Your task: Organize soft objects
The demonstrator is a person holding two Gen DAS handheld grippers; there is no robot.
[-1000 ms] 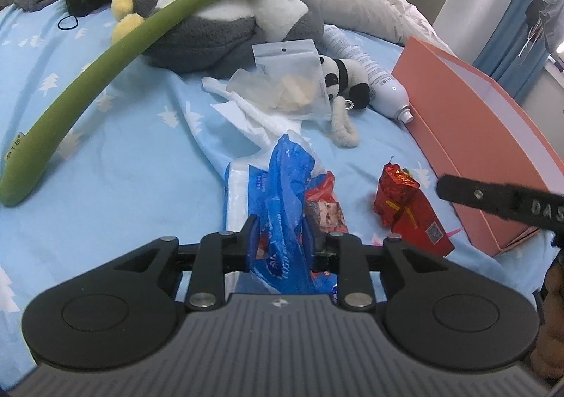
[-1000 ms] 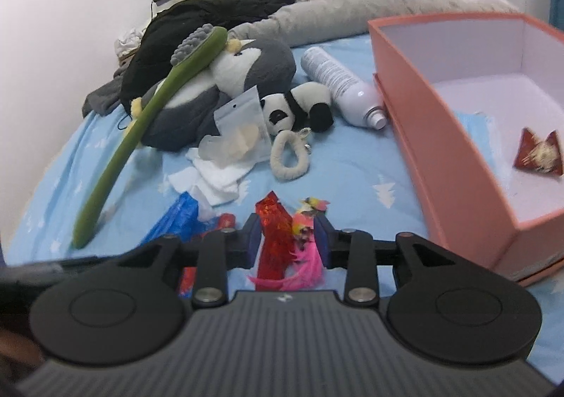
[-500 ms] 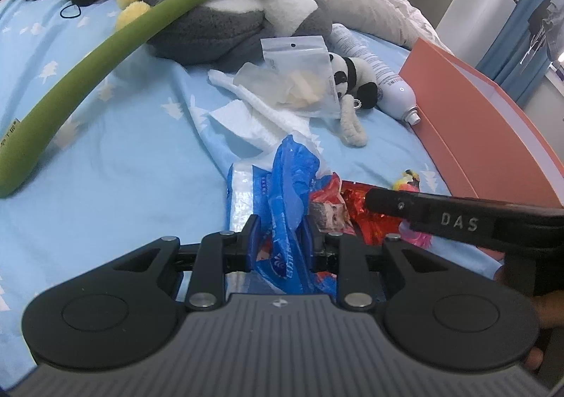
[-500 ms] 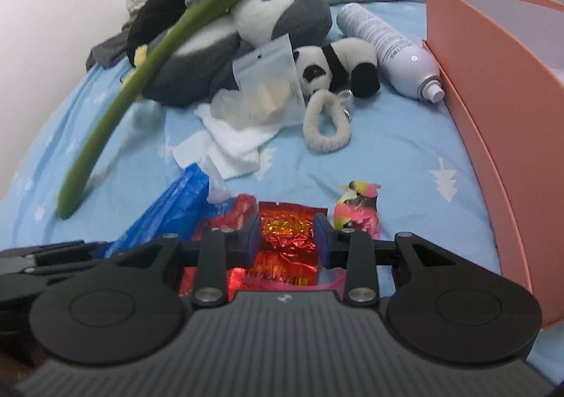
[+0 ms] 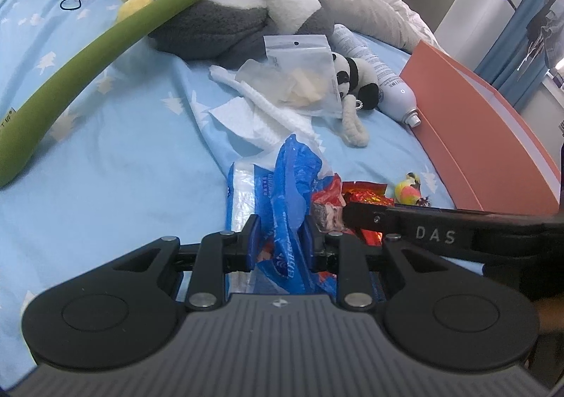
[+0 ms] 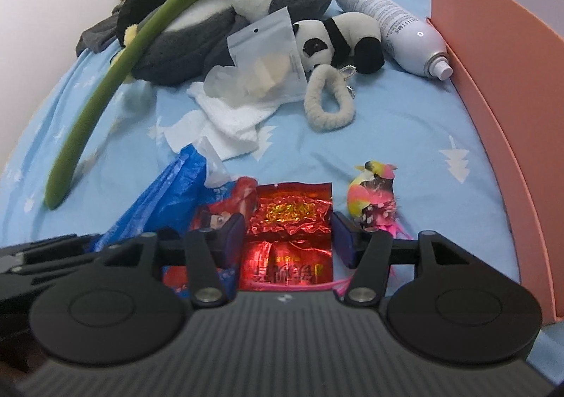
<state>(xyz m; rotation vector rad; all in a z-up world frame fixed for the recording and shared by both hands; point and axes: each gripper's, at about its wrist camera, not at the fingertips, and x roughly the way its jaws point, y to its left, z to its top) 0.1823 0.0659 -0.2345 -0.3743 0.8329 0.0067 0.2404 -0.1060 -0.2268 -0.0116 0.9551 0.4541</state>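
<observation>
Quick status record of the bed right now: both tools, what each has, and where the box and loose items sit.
left tool: shut on the blue plastic bag
right tool: jaws opening, red foil packet lying between them on the sheet
orange box: right edge of the bed
bird toy: on the sheet, between packet and box
small panda: beside the white spray bottle
green brush: leaning on the penguin plush

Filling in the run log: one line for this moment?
left gripper: shut on blue plastic bag | right gripper: opening, red foil packet between fingers | bed
</observation>
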